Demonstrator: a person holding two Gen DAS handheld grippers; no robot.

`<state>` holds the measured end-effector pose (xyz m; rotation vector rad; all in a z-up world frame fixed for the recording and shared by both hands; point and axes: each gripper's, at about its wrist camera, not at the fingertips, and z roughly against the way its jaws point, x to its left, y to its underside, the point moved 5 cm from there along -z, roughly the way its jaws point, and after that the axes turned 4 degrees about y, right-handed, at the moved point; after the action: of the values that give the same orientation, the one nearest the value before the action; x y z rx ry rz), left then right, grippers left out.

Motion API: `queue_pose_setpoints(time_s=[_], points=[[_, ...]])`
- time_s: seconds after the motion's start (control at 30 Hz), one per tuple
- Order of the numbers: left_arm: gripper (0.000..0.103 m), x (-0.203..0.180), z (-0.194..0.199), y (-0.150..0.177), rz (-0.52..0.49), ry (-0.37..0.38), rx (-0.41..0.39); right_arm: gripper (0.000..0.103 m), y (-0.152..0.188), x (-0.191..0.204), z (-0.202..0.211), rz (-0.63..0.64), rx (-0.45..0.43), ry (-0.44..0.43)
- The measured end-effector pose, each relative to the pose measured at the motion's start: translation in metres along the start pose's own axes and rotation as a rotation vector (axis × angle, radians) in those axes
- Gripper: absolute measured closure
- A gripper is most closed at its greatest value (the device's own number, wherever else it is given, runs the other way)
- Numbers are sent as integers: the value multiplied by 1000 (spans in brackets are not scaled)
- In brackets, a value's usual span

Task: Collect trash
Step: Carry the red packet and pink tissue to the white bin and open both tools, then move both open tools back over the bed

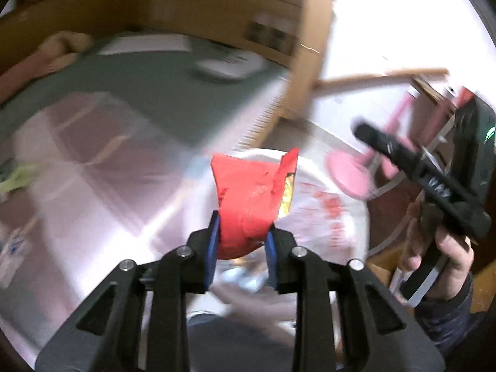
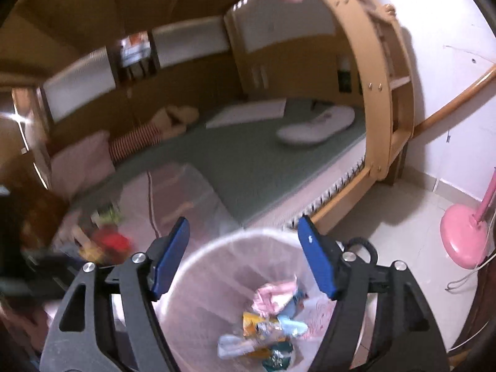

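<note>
The left gripper has its jaws clamped on a red snack wrapper, torn at the top with a yellow inner side showing, held above the white-lined trash bin; the view is heavily blurred, and the red print on the bin liner cannot be read. The right gripper hangs over the same trash bin with its blue-padded jaws wide apart and nothing between them. Inside the bin lie crumpled wrappers in pink, yellow, pale blue and green; any writing on them is too small to make out. Behind the bin stands a bed with a green cover, carrying a white pillow, a folded white sheet, a striped roll and a plush toy near the wall. A clear plastic cover lies over the near corner of the bed, with more red and green litter blurred at its left edge. A wooden ladder frame rises at the bed's end. A pink fan base sits on the tiled floor to the right, near the bin but apart from it.
</note>
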<state>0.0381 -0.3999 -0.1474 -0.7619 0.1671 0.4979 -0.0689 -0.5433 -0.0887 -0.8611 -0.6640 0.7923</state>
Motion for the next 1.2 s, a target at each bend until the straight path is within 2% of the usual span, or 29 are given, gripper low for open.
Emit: queue_pose_setpoints(time_s=[0.07, 0.1, 0.17, 0.23, 0.3, 0.4, 0.5, 0.6, 0.77, 0.83, 0.9, 0.97, 1.03, 1.07, 1.1, 1.2], points=[[33, -13, -22, -5, 7, 12, 33, 28, -8, 2, 12, -4, -28, -7], [11, -12, -29, -7, 33, -7, 36, 27, -9, 7, 14, -2, -32, -12], [9, 0, -27, -6, 96, -33, 20, 27, -8, 15, 14, 17, -25, -26], [9, 25, -8, 0, 198, -11, 10, 27, -4, 27, 8, 46, -6, -38], [9, 50, 18, 7, 251, -36, -16, 27, -1, 48, -3, 63, 17, -63], [7, 104, 82, 21, 277, -189, -115, 27, 9, 85, -24, 86, 79, -122], [4, 160, 156, 54, 307, -425, -202, 27, 20, 141, -39, 156, 120, -209], [4, 217, 227, 99, 370, -664, -251, 27, 32, 212, -49, 247, 161, -305], [3, 271, 284, 158, 501, -845, -304, 27, 45, 332, -58, 345, 170, -482], [3, 288, 291, 180, 539, -904, -282, 27, 53, 367, -62, 376, 171, -519], [3, 298, 295, 192, 611, -893, -284, 27, 61, 393, -70, 392, 164, -539], [3, 304, 302, 195, 673, -808, -340, 27, 75, 404, -77, 417, 141, -536], [3, 302, 308, 198, 682, -811, -368, 27, 92, 406, -89, 465, 176, -502], [3, 300, 307, 198, 672, -820, -364, 27, 99, 405, -94, 470, 229, -496], [3, 298, 306, 197, 662, -822, -354, 27, 98, 404, -95, 450, 239, -509], [3, 295, 294, 191, 642, -816, -335, 27, 95, 404, -86, 460, 177, -511]])
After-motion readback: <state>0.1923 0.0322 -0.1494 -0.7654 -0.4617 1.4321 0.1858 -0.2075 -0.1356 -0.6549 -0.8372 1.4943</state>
